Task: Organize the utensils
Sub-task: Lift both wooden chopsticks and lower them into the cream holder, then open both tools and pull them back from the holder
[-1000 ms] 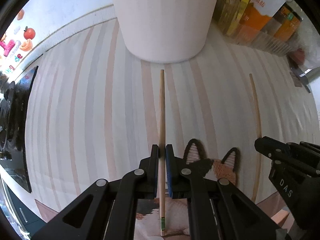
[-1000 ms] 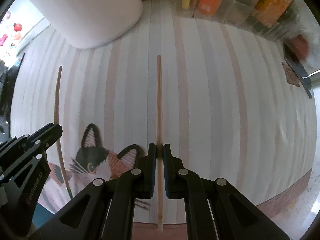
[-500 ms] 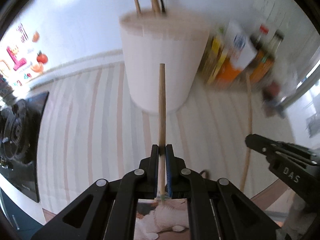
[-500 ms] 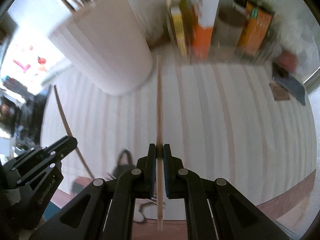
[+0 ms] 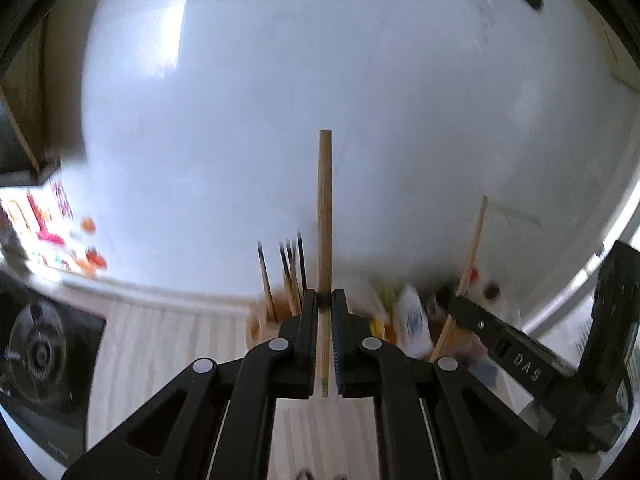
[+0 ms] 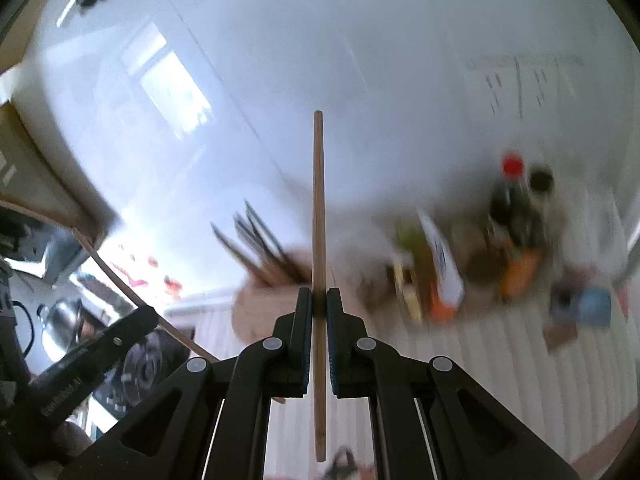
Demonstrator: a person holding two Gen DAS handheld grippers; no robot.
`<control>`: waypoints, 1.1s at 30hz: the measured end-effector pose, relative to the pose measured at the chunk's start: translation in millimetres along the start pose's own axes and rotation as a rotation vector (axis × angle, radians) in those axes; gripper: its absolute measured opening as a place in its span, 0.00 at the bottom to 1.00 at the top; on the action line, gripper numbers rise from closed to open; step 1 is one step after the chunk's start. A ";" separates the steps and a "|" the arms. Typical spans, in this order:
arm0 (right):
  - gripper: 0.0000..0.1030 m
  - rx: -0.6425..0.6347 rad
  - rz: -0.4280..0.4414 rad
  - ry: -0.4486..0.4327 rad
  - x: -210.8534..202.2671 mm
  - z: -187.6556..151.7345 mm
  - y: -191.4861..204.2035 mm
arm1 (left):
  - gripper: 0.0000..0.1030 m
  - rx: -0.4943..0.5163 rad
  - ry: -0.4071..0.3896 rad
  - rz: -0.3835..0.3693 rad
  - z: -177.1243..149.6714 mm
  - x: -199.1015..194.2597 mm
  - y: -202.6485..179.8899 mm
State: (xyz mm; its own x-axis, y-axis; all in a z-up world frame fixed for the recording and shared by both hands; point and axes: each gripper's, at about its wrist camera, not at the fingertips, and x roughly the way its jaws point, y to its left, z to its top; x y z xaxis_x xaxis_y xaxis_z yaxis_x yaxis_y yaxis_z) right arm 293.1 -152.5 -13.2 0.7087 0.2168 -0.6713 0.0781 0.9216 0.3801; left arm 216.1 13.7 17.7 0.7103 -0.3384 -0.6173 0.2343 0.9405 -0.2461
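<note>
My left gripper [image 5: 325, 300] is shut on a wooden chopstick [image 5: 325, 216] that points up against the white wall. My right gripper [image 6: 319, 300] is shut on a second wooden chopstick [image 6: 318, 200], also raised. Both are lifted off the striped mat [image 5: 168, 344]. The pale utensil holder [image 6: 264, 312] with several dark chopsticks [image 6: 256, 240] stands ahead and below both grippers. The right gripper [image 5: 520, 352] with its chopstick [image 5: 472, 248] shows at the right of the left wrist view. The left gripper [image 6: 92, 356] shows at the lower left of the right wrist view.
Bottles and boxes [image 6: 480, 248] stand along the wall to the right of the holder. A black stove burner [image 5: 36, 352] lies at the left. A kettle [image 6: 60, 320] stands far left. The white wall [image 5: 320, 80] fills the upper view.
Both grippers have lifted their chopsticks off the mat and tilted upward; the view has swung from the table to the wall, and the holder now sits low in both views.
</note>
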 end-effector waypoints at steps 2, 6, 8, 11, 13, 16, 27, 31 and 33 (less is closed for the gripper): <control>0.07 -0.015 0.001 -0.044 8.3 22.2 10.4 | 0.04 0.005 -0.030 0.023 16.4 6.6 0.3; 0.07 -0.029 0.003 -0.123 25.5 54.8 26.4 | 0.04 0.018 -0.058 0.070 37.4 22.8 8.2; 0.07 -0.038 -0.004 -0.158 40.5 65.2 34.3 | 0.04 0.022 -0.048 0.085 41.9 34.8 11.8; 0.07 -0.049 -0.005 -0.180 64.1 74.1 39.4 | 0.04 0.020 -0.027 0.106 41.3 51.6 18.4; 0.07 -0.058 -0.007 -0.183 78.6 75.1 41.9 | 0.04 0.017 -0.008 0.114 38.4 63.5 23.3; 0.07 -0.067 -0.010 -0.183 97.5 71.7 42.3 | 0.04 0.016 0.016 0.122 31.7 77.5 27.8; 0.07 -0.138 -0.020 -0.209 123.2 48.3 46.4 | 0.06 0.003 0.114 0.132 13.7 109.6 43.8; 0.07 -0.152 -0.015 -0.155 128.5 45.4 44.8 | 0.10 -0.027 0.127 0.143 12.0 98.2 44.6; 0.08 -0.154 -0.010 -0.116 130.0 45.1 43.5 | 0.17 -0.027 0.109 0.176 8.5 87.8 44.6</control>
State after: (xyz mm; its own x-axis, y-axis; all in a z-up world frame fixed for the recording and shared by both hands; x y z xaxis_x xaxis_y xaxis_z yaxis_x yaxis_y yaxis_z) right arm 420.2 -98.8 -55.2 0.7854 0.1772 -0.5931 -0.0164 0.9637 0.2664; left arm 294.5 26.1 -41.1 0.6622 -0.1717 -0.7294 0.0938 0.9847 -0.1466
